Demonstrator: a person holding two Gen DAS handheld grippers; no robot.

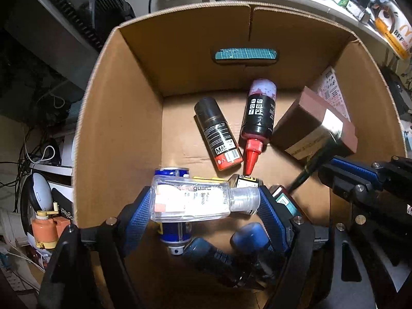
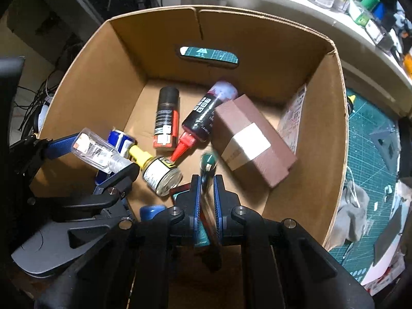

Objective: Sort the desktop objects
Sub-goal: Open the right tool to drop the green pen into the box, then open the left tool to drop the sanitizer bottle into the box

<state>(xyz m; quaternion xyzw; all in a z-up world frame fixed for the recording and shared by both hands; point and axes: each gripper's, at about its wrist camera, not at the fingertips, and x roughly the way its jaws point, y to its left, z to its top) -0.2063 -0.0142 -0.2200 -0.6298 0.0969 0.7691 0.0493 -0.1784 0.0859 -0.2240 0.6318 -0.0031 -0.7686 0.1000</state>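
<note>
Both grippers hang over an open cardboard box [image 1: 121,108]. My left gripper [image 1: 203,203] is shut on a clear hand sanitizer bottle [image 1: 190,200], held sideways; it also shows in the right wrist view [image 2: 96,150]. My right gripper [image 2: 206,180] is shut on a thin dark green pen-like tool [image 2: 208,162], blurred; it shows in the left wrist view [image 1: 316,154]. In the box lie a black and red spray can [image 1: 219,134], a red-tipped bottle [image 1: 258,121], a brown carton [image 1: 314,123], a blue can [image 1: 175,231] and a small jar [image 2: 162,175].
The box [image 2: 334,134] stands beside a green cutting mat [image 2: 370,139]. A cluttered white shelf [image 2: 334,7] runs behind. Cables and a mouse [image 1: 38,190] lie left of the box. Blue-capped bottles [image 1: 249,237] lie near the box's near wall.
</note>
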